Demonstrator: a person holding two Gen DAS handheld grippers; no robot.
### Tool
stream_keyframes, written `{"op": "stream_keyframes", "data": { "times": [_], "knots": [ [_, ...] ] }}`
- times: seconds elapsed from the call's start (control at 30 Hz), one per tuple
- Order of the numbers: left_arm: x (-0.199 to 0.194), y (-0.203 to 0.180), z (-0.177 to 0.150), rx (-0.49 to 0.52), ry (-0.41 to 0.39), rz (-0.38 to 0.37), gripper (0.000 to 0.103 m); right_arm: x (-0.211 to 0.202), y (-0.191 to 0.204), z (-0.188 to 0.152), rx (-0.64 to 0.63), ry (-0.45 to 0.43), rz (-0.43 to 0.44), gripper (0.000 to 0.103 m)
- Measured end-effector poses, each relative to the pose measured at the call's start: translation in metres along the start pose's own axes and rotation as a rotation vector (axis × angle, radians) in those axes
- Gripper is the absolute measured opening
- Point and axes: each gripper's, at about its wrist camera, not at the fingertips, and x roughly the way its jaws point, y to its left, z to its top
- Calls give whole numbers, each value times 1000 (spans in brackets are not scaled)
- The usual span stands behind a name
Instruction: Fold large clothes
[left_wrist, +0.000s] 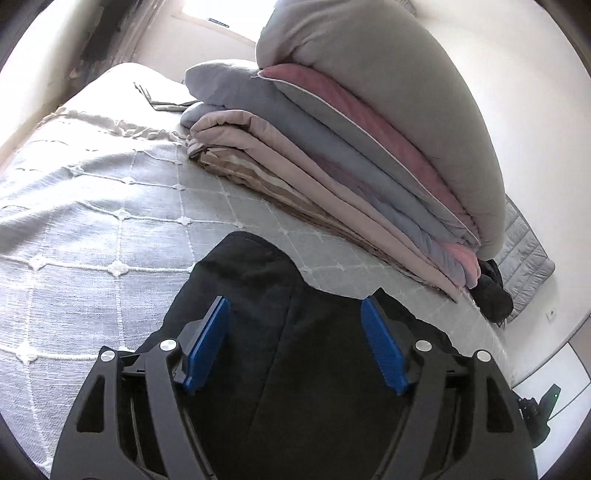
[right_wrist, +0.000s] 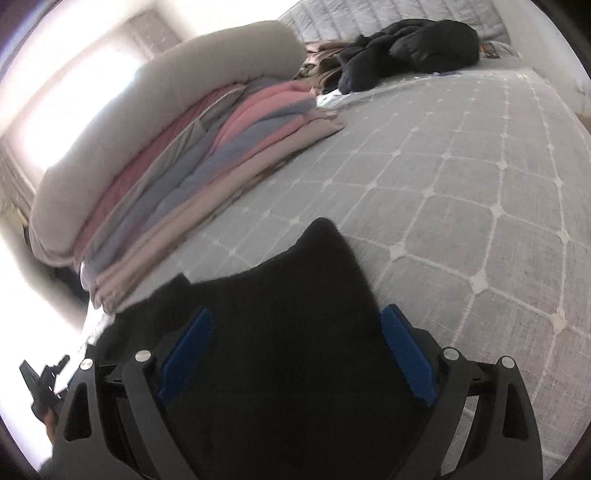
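A black garment (left_wrist: 258, 280) lies on the grey quilted bedspread (left_wrist: 110, 229), its rounded end pointing away from me. My left gripper (left_wrist: 294, 301) hovers over it with the blue pads (left_wrist: 207, 343) far apart; the cloth lies under and between them, and neither pad presses on it. In the right wrist view the same black garment (right_wrist: 317, 266) fills the space below my right gripper (right_wrist: 298, 310). Its blue pads (right_wrist: 410, 354) also stand wide, with the cloth loose between them. Whether the lower fingertips touch the fabric is hidden.
A tall stack of folded duvets and blankets (left_wrist: 351, 129), grey, pink and blue, sits along the bed's far side by the wall. A crumpled black puffer jacket (right_wrist: 410, 48) lies near the head of the bed. The bed edge (left_wrist: 509, 350) drops off at right.
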Motion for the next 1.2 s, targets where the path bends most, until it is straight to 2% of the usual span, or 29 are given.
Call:
{"op": "stream_keyframes", "data": {
  "times": [0.1, 0.17, 0.27, 0.33, 0.4, 0.47, 0.5, 0.53, 0.57, 0.63, 0.73, 0.83, 0.93, 1.03, 1.1, 1.2],
  "knots": [
    [-17, 0, 3, -17, -9, 5, 70, -14, -1, 5, 23, -17, -12, 90],
    [-37, 2, 3, -28, -18, -6, 70, -49, 10, 4, 13, -84, 19, 90],
    [-76, 11, 2, -27, -41, -20, 71, -88, 23, -10, -35, -126, 49, 90],
    [-95, 26, -1, -44, -51, -1, 74, -99, 26, -23, -73, -111, 33, 91],
    [-97, 41, -4, -60, -35, 28, 74, -85, 14, -46, -102, -33, -23, 94],
    [-82, 61, -9, -91, 42, 69, 74, -62, -4, -59, -80, 67, -66, 94],
    [-75, 68, -11, -124, 83, 78, 74, -55, -15, -61, -21, 112, -46, 94],
    [-76, 76, -11, -188, 93, 96, 74, -57, -22, -59, 29, 112, -38, 94],
    [-84, 76, -10, -198, 70, 111, 74, -69, -25, -55, 63, 68, -41, 94],
    [-104, 67, -8, -148, 26, 120, 74, -98, -17, -51, 58, 3, -12, 94],
    [-137, 49, -11, -35, 36, 133, 74, -137, -3, -57, 17, -9, 50, 94],
    [-174, 48, -15, 10, 75, 123, 74, -167, -10, -68, 48, 22, 105, 94],
    [-199, 64, -18, -18, 127, 107, 75, -188, -35, -79, 118, 68, 96, 94],
    [-209, 98, -26, -133, 237, 79, 75, -196, -61, -93, 166, 137, 68, 94],
    [-210, 128, -40, -254, 332, 61, 75, -193, -75, -106, 212, 200, 80, 94],
    [-213, 154, -57, -367, 413, 20, 75, -187, -87, -121, 282, 261, 152, 94]
  ]
}}
